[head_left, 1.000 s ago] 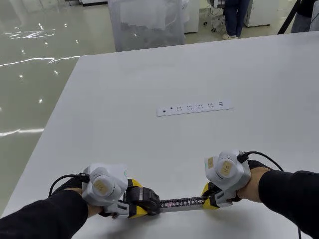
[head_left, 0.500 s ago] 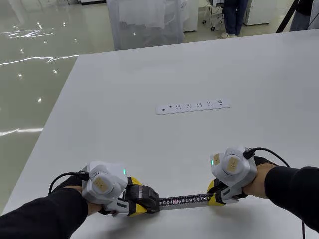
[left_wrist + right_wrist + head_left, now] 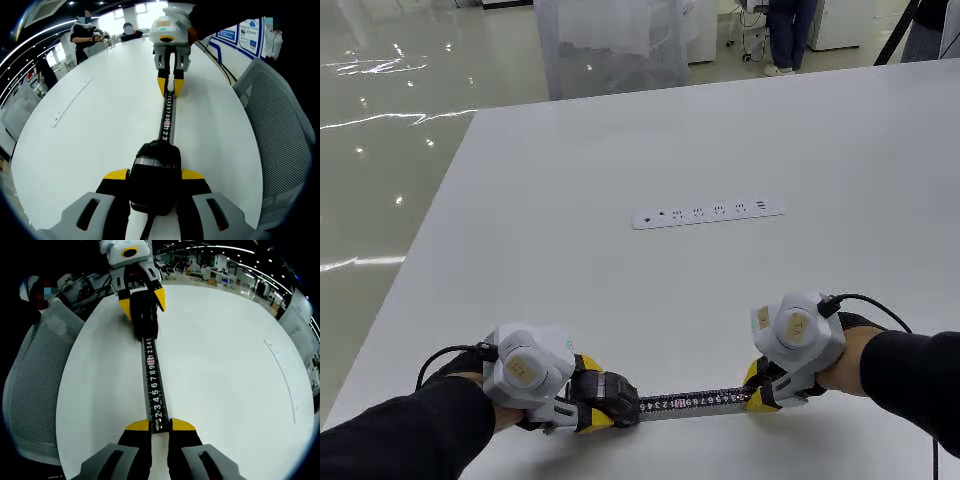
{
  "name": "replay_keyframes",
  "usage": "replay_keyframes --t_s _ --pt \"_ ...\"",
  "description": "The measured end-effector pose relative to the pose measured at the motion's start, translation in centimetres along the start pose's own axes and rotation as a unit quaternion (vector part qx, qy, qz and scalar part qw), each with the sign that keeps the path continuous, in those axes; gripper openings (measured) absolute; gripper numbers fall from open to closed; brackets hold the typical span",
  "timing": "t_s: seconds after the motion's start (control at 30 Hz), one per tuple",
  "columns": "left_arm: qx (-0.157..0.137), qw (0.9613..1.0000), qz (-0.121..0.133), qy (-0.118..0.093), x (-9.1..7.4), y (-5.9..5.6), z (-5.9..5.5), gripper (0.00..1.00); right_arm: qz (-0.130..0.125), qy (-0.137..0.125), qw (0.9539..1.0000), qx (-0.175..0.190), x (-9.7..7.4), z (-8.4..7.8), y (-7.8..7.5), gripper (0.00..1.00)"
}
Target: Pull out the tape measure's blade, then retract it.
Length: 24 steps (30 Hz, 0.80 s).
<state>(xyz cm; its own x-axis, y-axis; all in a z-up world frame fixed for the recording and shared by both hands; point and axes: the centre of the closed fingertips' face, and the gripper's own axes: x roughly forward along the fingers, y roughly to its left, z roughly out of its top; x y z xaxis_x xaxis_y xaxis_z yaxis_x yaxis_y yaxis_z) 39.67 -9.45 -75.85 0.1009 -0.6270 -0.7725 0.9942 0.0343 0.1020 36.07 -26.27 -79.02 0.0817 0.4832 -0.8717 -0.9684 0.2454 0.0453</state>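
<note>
black and yellow, the tape measure [image 3: 608, 395] sits near the front edge of the white table [image 3: 650, 130]. the left gripper [image 3: 154, 175] has its jaws clamped around the body, one yellow tip on each side. out of it comes the blade [image 3: 152, 382], numbers up, running low along the tabletop straight across to the right gripper [image 3: 160, 426]. that one is pinched narrow on the blade's free end, the strip caught between its two yellow tips. the two grippers face each other, well apart, the drawn-out strip stretched between them. farther back on the table lies a long white power strip [image 3: 708, 213], well away from both grippers. in the gripper views a grey mesh chair [image 3: 280, 125] stands just beside the table's edge. people [image 3: 82, 44] stand past the far end of the table.
</note>
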Motion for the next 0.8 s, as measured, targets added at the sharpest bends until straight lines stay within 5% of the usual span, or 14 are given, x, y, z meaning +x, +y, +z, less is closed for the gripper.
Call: replay_keyframes --t_s 0.8 --pt "-0.001 1.0000 0.001 0.001 0.0 0.0 -0.1 0.30 0.000 0.024 0.9997 -0.009 -0.8 -1.6 -0.2 0.05"
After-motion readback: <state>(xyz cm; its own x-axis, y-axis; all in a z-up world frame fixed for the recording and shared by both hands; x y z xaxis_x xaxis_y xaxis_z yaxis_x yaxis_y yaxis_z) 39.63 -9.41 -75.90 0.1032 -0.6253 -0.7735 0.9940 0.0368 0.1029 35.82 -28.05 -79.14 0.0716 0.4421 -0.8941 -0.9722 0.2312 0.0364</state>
